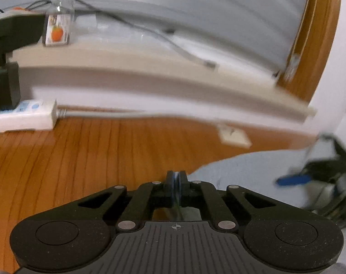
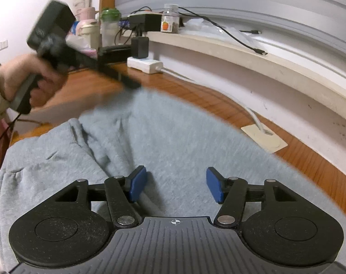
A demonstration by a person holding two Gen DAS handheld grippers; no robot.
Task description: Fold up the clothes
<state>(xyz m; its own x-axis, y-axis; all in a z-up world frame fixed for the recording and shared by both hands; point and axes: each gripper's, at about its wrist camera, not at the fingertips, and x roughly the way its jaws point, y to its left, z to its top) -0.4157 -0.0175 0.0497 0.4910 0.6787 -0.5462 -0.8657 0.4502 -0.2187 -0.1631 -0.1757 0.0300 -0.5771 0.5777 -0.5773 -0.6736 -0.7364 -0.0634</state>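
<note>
A light grey sweat garment lies spread on the wooden table, with an elastic cuff or waistband at the near left. My right gripper hovers low over its middle, open, its blue pads wide apart with nothing between them. A hand holds my left gripper at the garment's far edge, blurred by motion. In the left wrist view my left gripper is shut, with the garment reaching up to its tips. The right gripper shows blurred at the right.
A white power strip with a black adapter sits at the table's back. A beige cable plate lies by the wall. The ledge above carries a jar with an orange label, cables, cups and bottles.
</note>
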